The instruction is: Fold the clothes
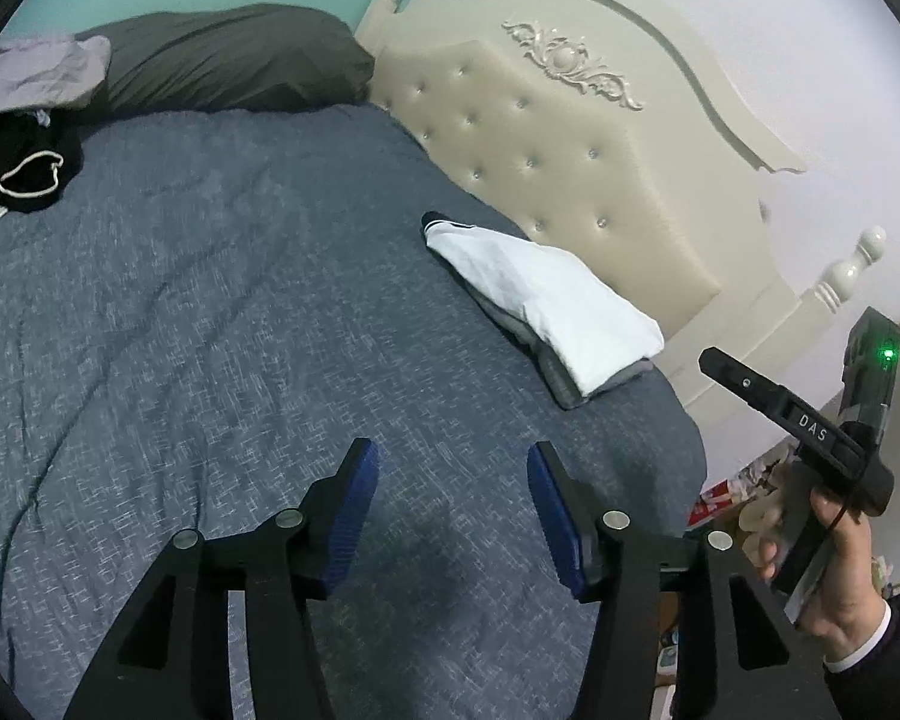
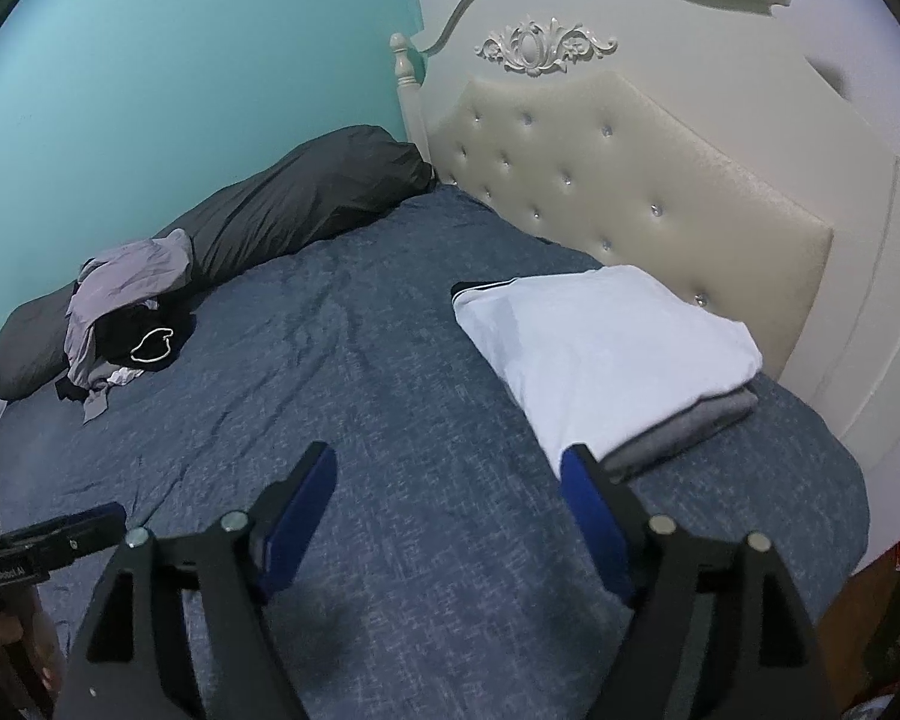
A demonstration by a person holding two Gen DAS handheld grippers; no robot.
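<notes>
Two grippers hover over the blue bedspread (image 1: 210, 312), both empty. Left gripper (image 1: 453, 462) has its blue-padded fingers (image 1: 354, 516) spread wide, nothing between them, only bedspread below. Right gripper (image 2: 450, 468) is also wide open, holding nothing; its right finger (image 2: 594, 516) overlaps the near corner of the folded stack in the right wrist view, contact can't be told. In the left wrist view the right gripper's body shows at far right, held in a hand (image 1: 840, 576) with a dark sleeve and white cuff, green light lit on its housing. Folded stack: white garment (image 2: 606, 354) with a dark trimmed edge lies folded on top of a folded grey garment (image 2: 684, 426), stack sits on the right side of the bed, just beside the cream tufted headboard (image 2: 630, 180). Unfolded pile sits at far left of the bed: crumpled light grey garment (image 2: 132, 276) draped over a black garment (image 2: 144, 336) with a white cord loop (image 2: 153, 348), some white fabric at its near edge. Pile leans against a long dark grey pillow (image 2: 294, 204) lying along the teal wall (image 2: 180, 60). Middle of the bedspread between pile and stack is bare and slightly wrinkled. Headboard has a carved ornament (image 2: 546, 48) above the tufted panel and turned posts at the ends. Clutter on the floor past the right bed edge, too blurred to name.
</notes>
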